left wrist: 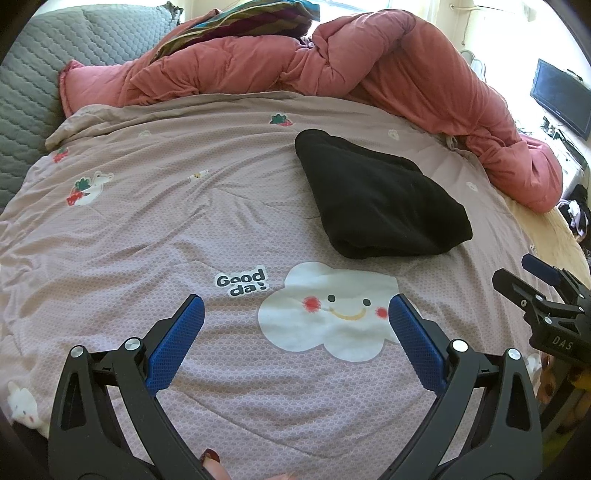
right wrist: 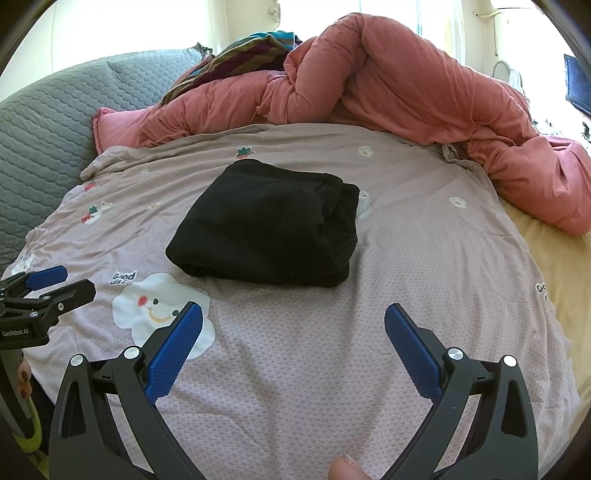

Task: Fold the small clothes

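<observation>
A black garment [left wrist: 380, 199] [right wrist: 269, 225] lies folded into a compact bundle on the mauve patterned bedspread [left wrist: 166, 229] [right wrist: 424, 258]. My left gripper [left wrist: 297, 306] is open over the white cloud print, short of the garment and to its left, with nothing between its blue pads. My right gripper [right wrist: 293, 314] is open too, just in front of the bundle and holding nothing. Each gripper appears at the edge of the other's view: the right gripper [left wrist: 532, 280], the left gripper [right wrist: 62, 282].
A bunched pink duvet [left wrist: 406, 74] [right wrist: 424, 92] runs along the back and right of the bed. A striped cloth [left wrist: 236, 22] lies on it. A grey quilted cover [left wrist: 44, 66] is at the left, a dark screen [left wrist: 561, 96] at the far right.
</observation>
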Demonstrator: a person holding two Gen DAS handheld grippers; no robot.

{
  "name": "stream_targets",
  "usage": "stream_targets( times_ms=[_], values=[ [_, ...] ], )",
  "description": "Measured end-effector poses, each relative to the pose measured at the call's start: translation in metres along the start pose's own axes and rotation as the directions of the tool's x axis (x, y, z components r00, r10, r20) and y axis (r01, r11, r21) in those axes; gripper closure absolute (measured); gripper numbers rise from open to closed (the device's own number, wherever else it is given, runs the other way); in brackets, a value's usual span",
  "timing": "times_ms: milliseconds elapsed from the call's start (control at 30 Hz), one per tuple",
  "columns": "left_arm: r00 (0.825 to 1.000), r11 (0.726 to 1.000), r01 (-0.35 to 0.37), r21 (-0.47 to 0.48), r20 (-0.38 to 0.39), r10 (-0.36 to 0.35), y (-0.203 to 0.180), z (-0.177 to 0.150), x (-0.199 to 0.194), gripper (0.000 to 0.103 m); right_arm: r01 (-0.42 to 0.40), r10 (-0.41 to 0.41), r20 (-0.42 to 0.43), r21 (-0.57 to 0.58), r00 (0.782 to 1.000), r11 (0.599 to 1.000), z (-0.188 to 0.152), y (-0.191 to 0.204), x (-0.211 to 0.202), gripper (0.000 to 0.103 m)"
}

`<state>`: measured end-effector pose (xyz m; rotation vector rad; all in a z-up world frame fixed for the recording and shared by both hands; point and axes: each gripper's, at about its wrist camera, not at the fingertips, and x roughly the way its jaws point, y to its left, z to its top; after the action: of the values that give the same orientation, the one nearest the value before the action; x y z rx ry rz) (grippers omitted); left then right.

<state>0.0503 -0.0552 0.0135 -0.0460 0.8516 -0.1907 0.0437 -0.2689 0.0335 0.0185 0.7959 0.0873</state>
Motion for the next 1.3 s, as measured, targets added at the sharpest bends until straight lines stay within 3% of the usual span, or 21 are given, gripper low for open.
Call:
stream_targets(
  times_ms=[633, 767, 933, 1033, 1100, 1233, 1267, 1300],
  values=[
    [1.000, 1.000, 0.005, 0.003, -0.020, -0.004, 0.004, -0.001, 0.001, 0.010, 0.035, -0.035, -0.005, 0.020, 0.999, 0.999, -0.003, -0.006, 0.003, 0.005],
    [1.000, 1.000, 0.018, -0.005, -0.025, -0.018, 0.007, -0.001, 0.001, 0.010, 0.081, -0.080, -0.013, 0.043, 0.997, 0.996, -0.005, -0.011, 0.005, 0.005],
    [0.996, 0.996, -0.072, -0.047, -0.047, 0.070, 0.024, 0.002, 0.008, 0.010, 0.198, -0.193, -0.043, 0.148, 0.980, 0.969, -0.013, -0.040, 0.004, 0.005],
    [0.995, 0.991, -0.078, -0.107, -0.067, 0.071, 0.049, 0.004, 0.015, 0.010, 0.305, -0.300, -0.060, 0.251, 0.952, 0.919, -0.023, -0.076, -0.007, 0.005],
    [0.994, 0.985, -0.099, -0.143, -0.066, 0.090, 0.074, 0.008, 0.019, 0.010, 0.392, -0.387, -0.083, 0.335, 0.918, 0.857, -0.034, -0.110, -0.020, 0.005],
    [0.978, 0.952, -0.203, -0.227, -0.089, 0.187, 0.139, 0.017, 0.028, 0.010, 0.571, -0.554, -0.201, 0.500, 0.808, 0.652, -0.074, -0.191, -0.054, 0.005],
    [0.971, 0.936, -0.238, -0.259, -0.103, 0.218, 0.164, 0.020, 0.032, 0.010, 0.622, -0.598, -0.256, 0.556, 0.760, 0.552, -0.094, -0.221, -0.072, 0.005],
    [0.963, 0.920, -0.268, -0.286, -0.119, 0.243, 0.186, 0.021, 0.034, 0.010, 0.664, -0.634, -0.297, 0.576, 0.714, 0.478, -0.108, -0.240, -0.084, 0.005]
  ],
)
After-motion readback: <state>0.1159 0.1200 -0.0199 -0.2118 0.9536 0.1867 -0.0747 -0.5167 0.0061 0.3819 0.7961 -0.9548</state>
